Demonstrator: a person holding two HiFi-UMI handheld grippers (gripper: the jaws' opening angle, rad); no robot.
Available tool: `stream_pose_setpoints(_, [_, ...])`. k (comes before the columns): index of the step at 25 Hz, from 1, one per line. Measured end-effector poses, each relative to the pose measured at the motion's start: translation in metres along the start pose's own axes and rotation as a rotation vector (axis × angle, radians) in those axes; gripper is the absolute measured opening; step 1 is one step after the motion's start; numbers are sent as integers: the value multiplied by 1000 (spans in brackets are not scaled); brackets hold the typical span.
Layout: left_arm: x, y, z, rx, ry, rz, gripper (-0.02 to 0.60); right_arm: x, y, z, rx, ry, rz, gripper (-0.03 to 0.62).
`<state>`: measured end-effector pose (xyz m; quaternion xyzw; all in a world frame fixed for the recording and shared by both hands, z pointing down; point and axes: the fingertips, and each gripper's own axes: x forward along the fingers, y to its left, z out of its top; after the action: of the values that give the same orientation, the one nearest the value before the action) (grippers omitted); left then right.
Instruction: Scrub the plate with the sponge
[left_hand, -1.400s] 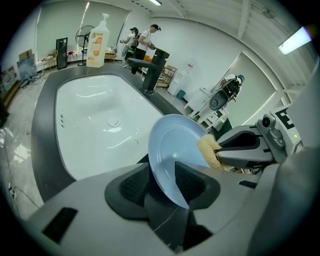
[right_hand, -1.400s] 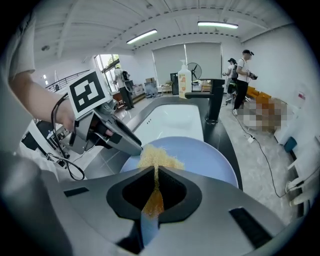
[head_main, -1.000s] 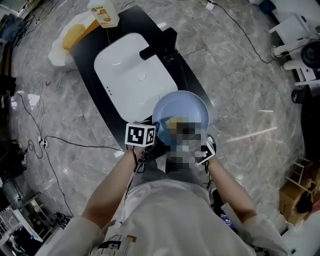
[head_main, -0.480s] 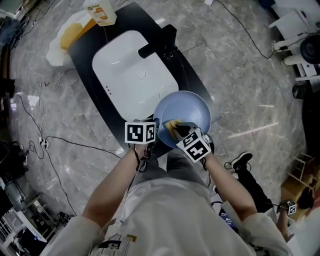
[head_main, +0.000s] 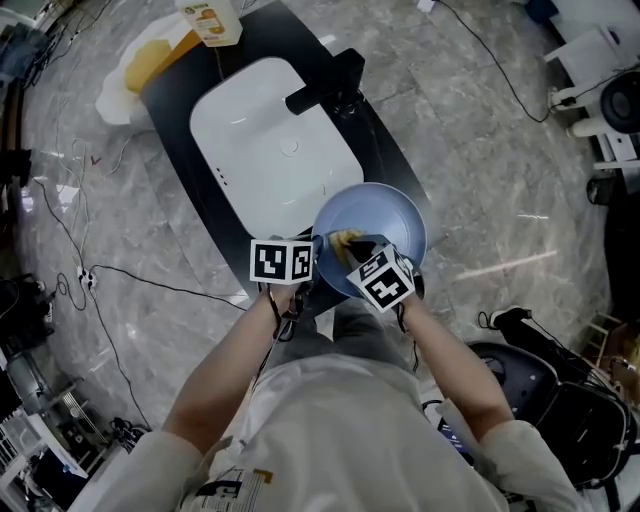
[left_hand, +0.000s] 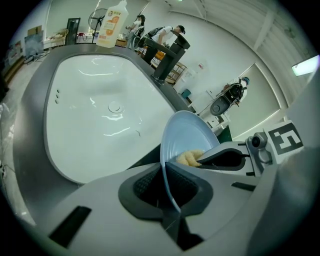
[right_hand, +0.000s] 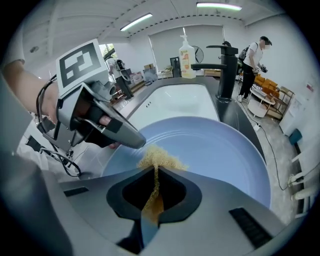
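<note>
Shifted since earlier: left gripper (left_hand: 167, 196), jaws just closed, now clamped on the near rim of the plate (head_main: 392, 215); right gripper (right_hand: 152, 200) lower, jaws pinched on the sponge (right_hand: 159, 159). Sponge: yellow, pressed to the plate's face. Plate: light blue, tilted, at the near right end of the white sink (head_main: 270, 150). Faucet (head_main: 325, 88): black, beyond the plate.

The plate (head_main: 395, 212) is at the near end of the counter (head_main: 385, 150), just in front of the sink (head_main: 270, 150), with the sponge (head_main: 345, 240) on its near left part. The faucet (head_main: 330, 85) stands right of the sink, the bottle (head_main: 210, 20) beyond its far end.
</note>
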<state>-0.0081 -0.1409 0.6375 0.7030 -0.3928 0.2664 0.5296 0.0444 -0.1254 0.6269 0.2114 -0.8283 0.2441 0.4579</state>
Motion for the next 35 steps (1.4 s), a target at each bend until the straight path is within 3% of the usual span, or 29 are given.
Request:
stream_pose_setpoints(7, [-1,1,2,17,-3,-6,37,6,-38,30,-21,-21,-98,44])
stream_pose_setpoints(11, [-1,2,2,-43,-28,-8,34,3,-66,35,-45,-12,-160,44])
stream_pose_setpoints(15, [-2,5,3,-120,-63,6,28,-10,-93,21,-95,40,-249,44])
stream_pose_setpoints(19, [-2,7,4,-137,-89,30,28,-26,-103,-13,-206,156,-303,44])
stream_pose_setpoints(27, [-3,7,8,-145,-102,43,29,-49,-47,-74,-196,276,-119,44])
stream_pose_setpoints(31, [-4,7,8,-148,-105,38,29,-41,-12,-77,-233,267,-66,46])
stream_pose_setpoints(35, [-4,8,6,-137,-100,33,29,-27,21,-66,-197,214,23,46])
